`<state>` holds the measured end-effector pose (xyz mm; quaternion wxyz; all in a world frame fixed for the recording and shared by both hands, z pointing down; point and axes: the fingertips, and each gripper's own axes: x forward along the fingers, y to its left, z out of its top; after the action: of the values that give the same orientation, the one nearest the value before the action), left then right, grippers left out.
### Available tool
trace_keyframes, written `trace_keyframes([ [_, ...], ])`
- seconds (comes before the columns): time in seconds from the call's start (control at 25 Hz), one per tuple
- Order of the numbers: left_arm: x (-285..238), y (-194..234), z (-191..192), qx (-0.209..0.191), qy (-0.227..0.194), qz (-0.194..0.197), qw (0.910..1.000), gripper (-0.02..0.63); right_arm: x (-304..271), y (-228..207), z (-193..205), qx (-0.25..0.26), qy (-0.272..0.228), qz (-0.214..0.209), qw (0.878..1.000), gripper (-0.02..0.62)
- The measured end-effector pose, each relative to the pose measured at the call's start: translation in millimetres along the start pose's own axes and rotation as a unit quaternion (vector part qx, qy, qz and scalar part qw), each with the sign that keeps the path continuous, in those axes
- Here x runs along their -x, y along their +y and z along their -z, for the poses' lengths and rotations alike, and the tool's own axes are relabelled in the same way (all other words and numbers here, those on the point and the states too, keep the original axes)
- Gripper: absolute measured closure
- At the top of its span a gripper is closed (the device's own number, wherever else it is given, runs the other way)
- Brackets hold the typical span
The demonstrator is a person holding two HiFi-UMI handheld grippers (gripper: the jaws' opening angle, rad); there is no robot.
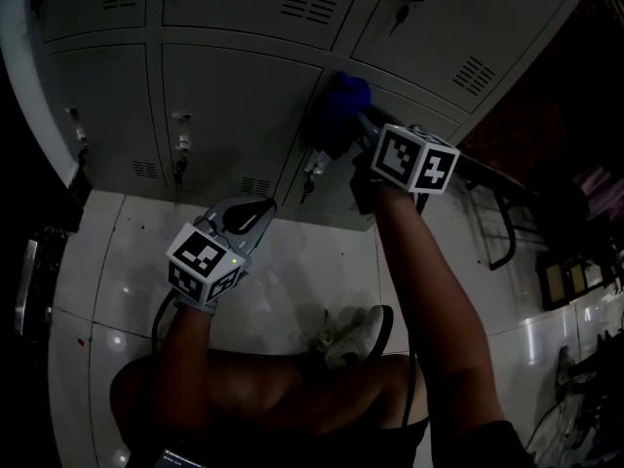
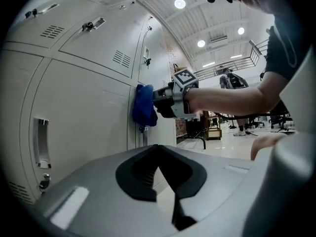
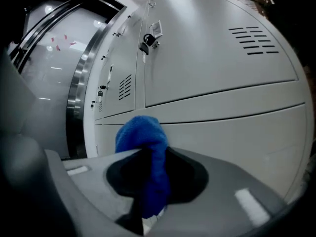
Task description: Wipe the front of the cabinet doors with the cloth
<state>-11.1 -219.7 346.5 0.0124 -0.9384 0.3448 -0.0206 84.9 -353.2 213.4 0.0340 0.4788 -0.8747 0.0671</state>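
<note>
Person's crouched low in front of the doors (image 1: 234, 105); wiping step is in hand by the look of it. R gripper (image 1: 359, 130) has the blue cloth (image 1: 343, 100) pinched btwn its jaws. The right gripper view shows the cloth (image 3: 145, 147) bunched through the gap, jaws closed down on it, a wad sticking out front & a tail hanging below. From the left gripper view the cloth (image 2: 144, 105) sits against a door face, right by the seam btwn two doors, just above a lock (image 2: 143, 130). Looks like contact, tho I can't swear how hard it's pressed.

L gripper (image 1: 259, 207) hangs lower, over the floor (image 1: 292, 291), well apart from the cloth & not touching the doors. Its jaws are drawn together w/ nothing btwn them, so it's idle as far as I can judge.

Progress: can't tell which panels are done; no streaks or wet marks show in this dim light. My guess is mid-job, on the lower rows.

Next move, imo: slide the cloth across the panel w/ steady pressure, wad flat to the metal rather than the jaw tips. Steer round the lock & the vent slots (image 3: 254, 38) so the cloth doesn't snag. Grip has to hold; if the cloth slips out it drops to the floor.
</note>
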Motion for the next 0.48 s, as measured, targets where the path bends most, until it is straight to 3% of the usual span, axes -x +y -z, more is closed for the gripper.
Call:
trace_keyframes([
  [0.24,-0.3,-1.8,1.7,0.0,0.003,0.002,1.0,0.606,8.9,-10.2,-1.8,0.014,-0.001,0.011,1.0,0.518],
  [0.48,-1.9,-3.4,3.7,-0.001,0.007,0.004,1.0,0.606,38.6,-55.7,-2.8,0.015,0.0,0.05,0.999,0.518],
])
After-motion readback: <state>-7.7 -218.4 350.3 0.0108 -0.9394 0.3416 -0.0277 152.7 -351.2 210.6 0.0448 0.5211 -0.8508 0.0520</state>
